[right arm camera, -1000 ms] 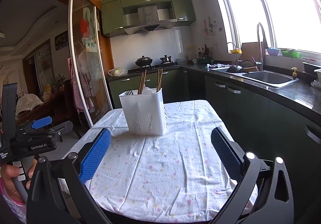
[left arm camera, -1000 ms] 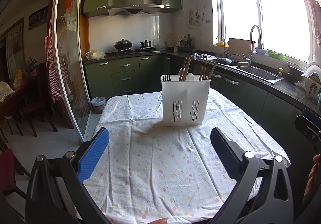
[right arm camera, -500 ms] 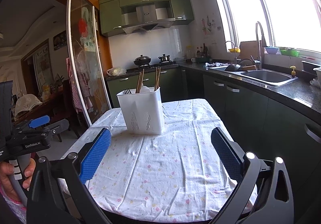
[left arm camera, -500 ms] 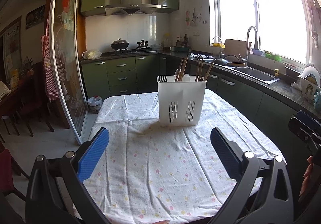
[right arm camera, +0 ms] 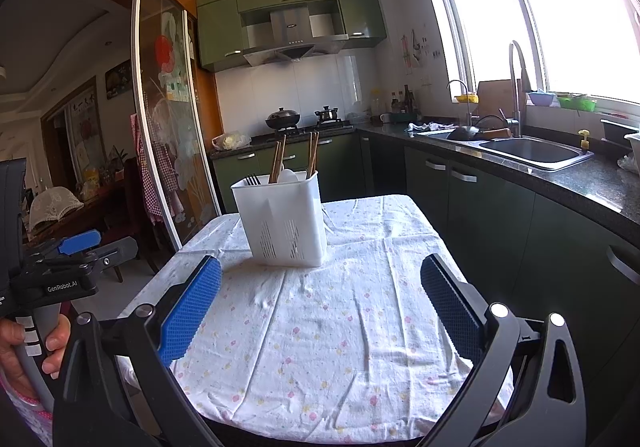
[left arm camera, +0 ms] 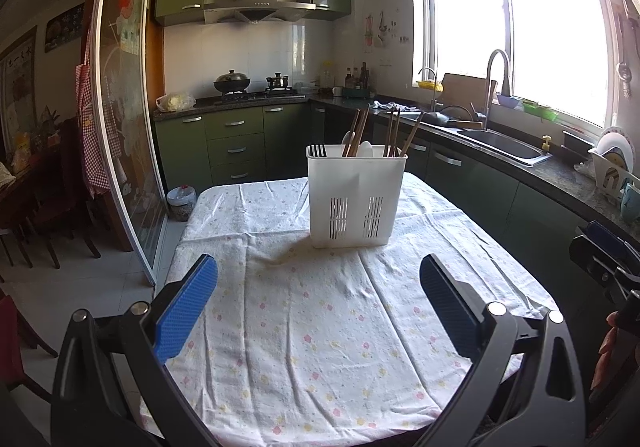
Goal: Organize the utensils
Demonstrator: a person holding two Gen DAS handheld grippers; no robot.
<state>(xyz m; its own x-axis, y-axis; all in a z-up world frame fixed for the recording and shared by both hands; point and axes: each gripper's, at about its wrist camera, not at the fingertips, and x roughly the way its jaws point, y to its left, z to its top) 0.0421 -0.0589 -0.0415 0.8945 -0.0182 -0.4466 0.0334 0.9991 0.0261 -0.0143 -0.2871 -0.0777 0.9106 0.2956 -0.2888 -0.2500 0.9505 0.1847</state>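
Utensil holder, white plastic, slotted at the base, is stood upright toward the far end of the table, nearer its far edge than its near one. Table is covered by a flowered cloth. Left gripper and right gripper are held over the near edge, jaws spread wide, nothing gripped. Chopsticks, a white spoon and a fork are seen standing in the holder.
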